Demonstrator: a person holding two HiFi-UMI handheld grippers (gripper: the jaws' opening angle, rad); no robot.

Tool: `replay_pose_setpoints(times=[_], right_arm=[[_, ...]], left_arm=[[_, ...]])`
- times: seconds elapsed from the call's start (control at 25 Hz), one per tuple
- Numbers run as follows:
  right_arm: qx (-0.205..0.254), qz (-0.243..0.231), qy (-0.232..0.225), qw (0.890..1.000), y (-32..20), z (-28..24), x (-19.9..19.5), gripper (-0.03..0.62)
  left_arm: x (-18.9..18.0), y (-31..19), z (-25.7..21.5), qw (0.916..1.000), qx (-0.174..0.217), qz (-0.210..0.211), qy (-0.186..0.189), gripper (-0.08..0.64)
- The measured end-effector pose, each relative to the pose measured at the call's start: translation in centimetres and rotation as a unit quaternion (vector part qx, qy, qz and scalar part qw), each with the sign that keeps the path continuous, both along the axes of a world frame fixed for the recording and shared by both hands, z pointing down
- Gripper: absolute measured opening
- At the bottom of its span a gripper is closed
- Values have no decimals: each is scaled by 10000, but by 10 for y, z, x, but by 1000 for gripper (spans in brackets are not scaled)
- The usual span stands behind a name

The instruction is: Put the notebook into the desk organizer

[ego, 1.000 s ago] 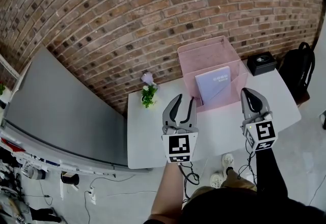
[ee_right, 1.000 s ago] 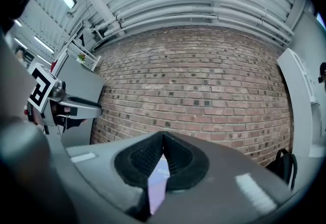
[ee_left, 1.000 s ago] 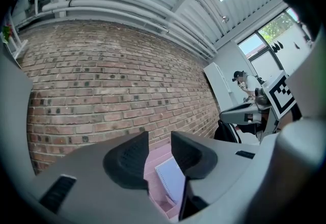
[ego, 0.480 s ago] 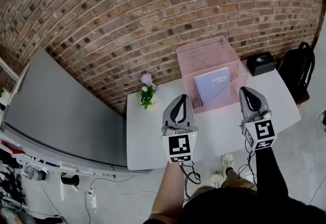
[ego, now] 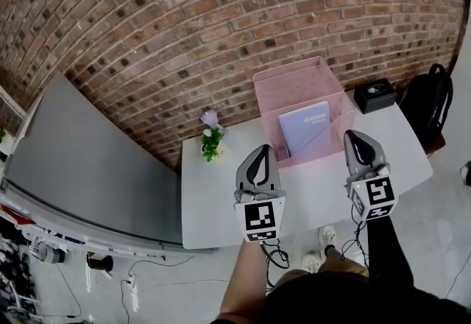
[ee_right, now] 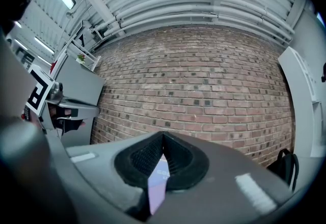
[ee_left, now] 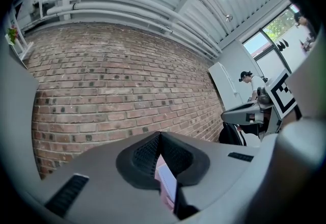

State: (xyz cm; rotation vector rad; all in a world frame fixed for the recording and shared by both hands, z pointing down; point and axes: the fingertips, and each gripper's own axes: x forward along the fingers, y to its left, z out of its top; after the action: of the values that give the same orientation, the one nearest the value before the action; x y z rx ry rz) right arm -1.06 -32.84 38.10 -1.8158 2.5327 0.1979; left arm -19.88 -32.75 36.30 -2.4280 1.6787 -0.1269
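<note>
The pink see-through desk organizer (ego: pixel 294 87) stands at the back of the white table (ego: pixel 213 201), against the brick wall. A lavender notebook (ego: pixel 305 126) stands upright inside it, leaning on the right wall. My left gripper (ego: pixel 260 149) hovers level in front of the organizer's left corner, jaws shut with nothing between them. My right gripper (ego: pixel 356 135) hovers by the organizer's front right corner, also shut and empty. In the left gripper view the fingertips (ee_left: pixel 159 134) meet; in the right gripper view the gripper (ee_right: pixel 163 134) is closed, and a strip of the notebook (ee_right: pixel 159 181) shows beyond.
A small potted plant (ego: pixel 211 140) sits at the table's back left. A black box (ego: pixel 375 94) lies at the back right corner, and a black backpack (ego: pixel 430 101) rests on the floor beyond. A large grey panel (ego: pixel 81 160) leans at the left.
The left gripper's jaws stood open a second ago and are now shut on nothing. Both grippers kept their places; the right stayed shut.
</note>
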Motion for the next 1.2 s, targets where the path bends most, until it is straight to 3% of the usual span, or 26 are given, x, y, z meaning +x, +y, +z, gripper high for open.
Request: replay_pose_setpoints(times=[0.52, 1.2], right_arm=[[-51, -94, 47, 9999, 3, 8, -6, 2], [-151, -195, 131, 9996, 6, 13, -16, 2]], left_arm=[[-13, 3, 16, 9997, -150, -184, -116, 8], [-7, 8, 22, 9997, -188, 18, -152, 9]])
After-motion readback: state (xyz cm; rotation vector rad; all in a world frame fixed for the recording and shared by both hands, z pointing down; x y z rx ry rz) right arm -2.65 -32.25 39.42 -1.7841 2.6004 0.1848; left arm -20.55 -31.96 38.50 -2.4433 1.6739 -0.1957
